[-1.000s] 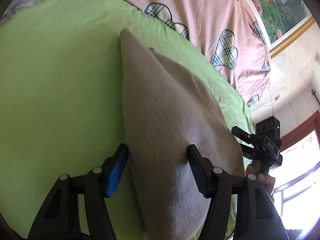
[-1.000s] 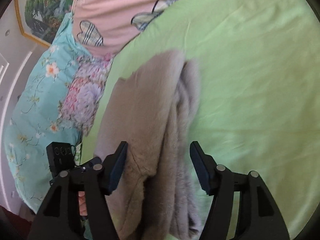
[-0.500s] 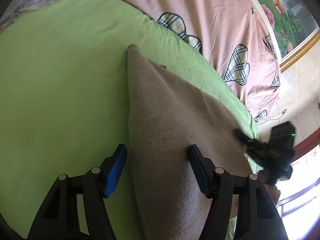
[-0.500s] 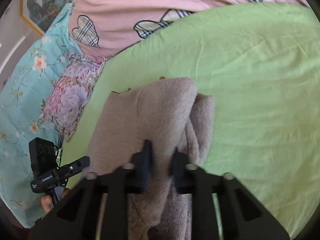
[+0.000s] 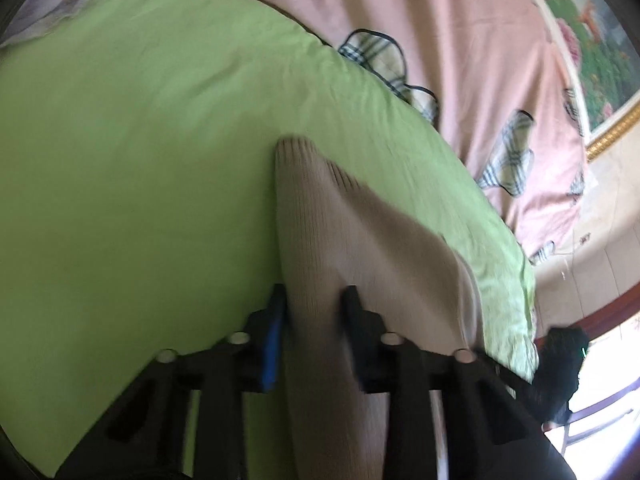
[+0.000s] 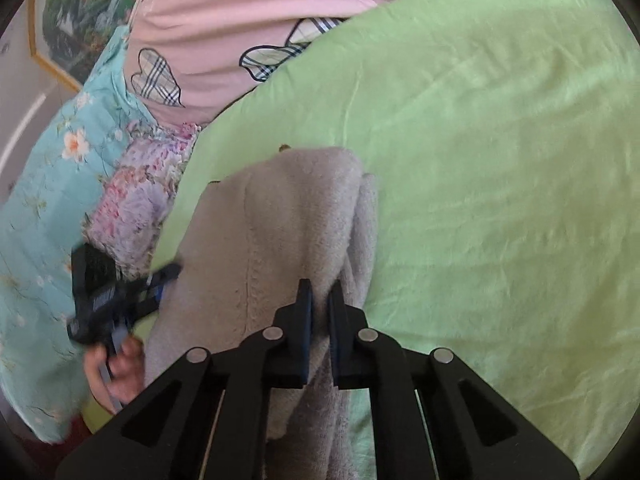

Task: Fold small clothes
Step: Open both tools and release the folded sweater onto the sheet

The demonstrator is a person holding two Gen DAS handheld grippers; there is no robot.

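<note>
On the green-sheeted bed (image 6: 500, 160), both hand-held grippers, left (image 5: 314, 312) closing, right (image 6: 318, 304) closing, pinch the beige knitted garment (image 6: 288, 216); folding looks barely begun.

Bright daylight, seemingly from an overexposed window (image 5: 608, 408) at right; motion blur softens both fisheye-curved, dark-cornered views.

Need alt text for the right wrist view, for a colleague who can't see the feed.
The right gripper is closing its fingers on a fold of the beige knit garment lying on the green sheet. At left, a hand holds the left gripper at the garment's far edge, beside floral bedding.
</note>
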